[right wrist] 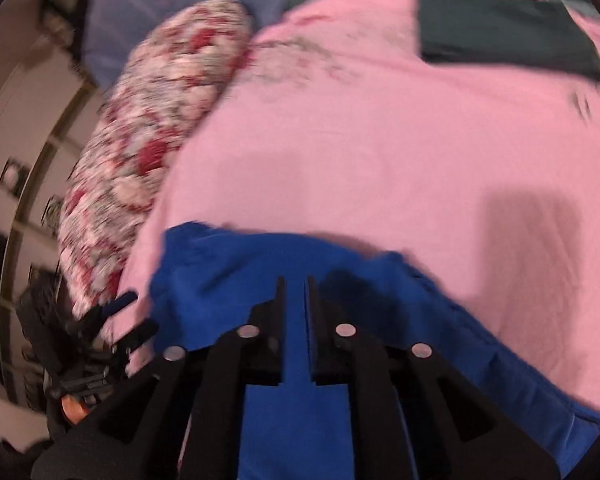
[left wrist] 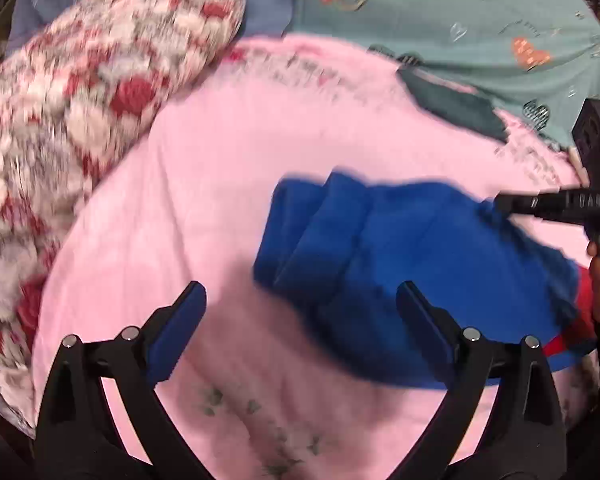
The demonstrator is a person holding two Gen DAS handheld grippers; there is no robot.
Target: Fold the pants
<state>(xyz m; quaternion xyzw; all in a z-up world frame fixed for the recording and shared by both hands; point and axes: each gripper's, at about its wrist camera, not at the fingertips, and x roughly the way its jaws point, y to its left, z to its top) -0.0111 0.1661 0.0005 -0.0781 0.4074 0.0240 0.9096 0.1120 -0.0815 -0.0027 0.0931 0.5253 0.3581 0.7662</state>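
Pink sheet (left wrist: 220,184) underlies blue pants (left wrist: 400,248), long axis lower right to centre; left gripper (left wrist: 300,312) spread; right gripper (right wrist: 294,300) pinching pants.

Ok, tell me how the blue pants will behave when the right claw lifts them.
The blue pants look soft and creased, so they will probably droop. Only the right claw pinches them; the left claw is open, so the free end likely drags on the pink sheet.

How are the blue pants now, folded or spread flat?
Folded: the blue pants lie bunched in stacked layers, and the right tool pinches their fabric.
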